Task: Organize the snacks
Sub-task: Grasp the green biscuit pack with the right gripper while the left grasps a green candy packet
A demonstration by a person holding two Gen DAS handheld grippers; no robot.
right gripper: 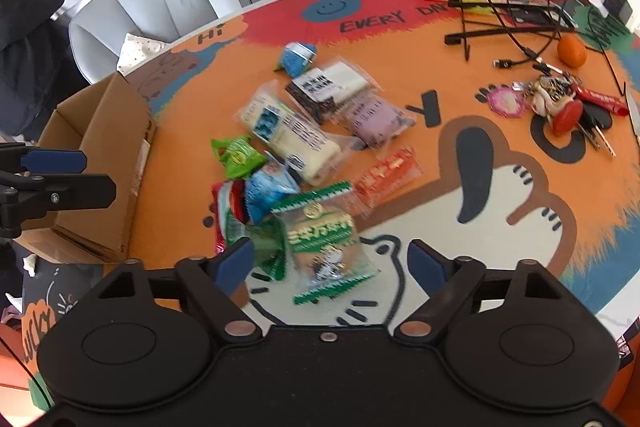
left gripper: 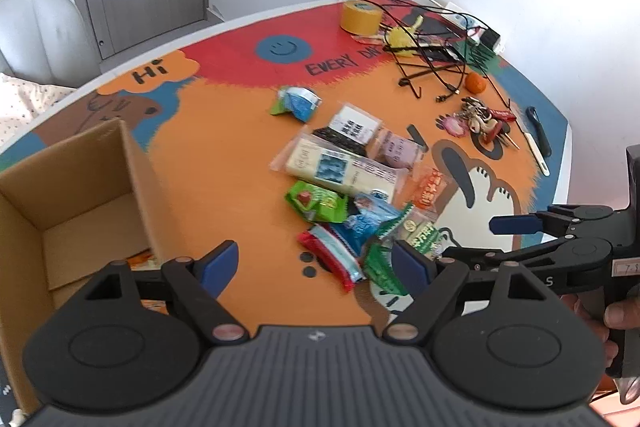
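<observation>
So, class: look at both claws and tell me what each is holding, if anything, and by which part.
Nothing is held. The left claw and right claw are both open, above the snack packets on the table.

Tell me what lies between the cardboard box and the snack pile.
Bare orange tablecloth separates the box from the snack pile, as the right wrist view shows.

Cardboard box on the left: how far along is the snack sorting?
Barely started. The cardboard box holds what looks like one orange packet at the bottom. Nothing is in hand: the left gripper and right gripper are both open. The snack pile, including the green-edged pack, still lies on the table.
</observation>
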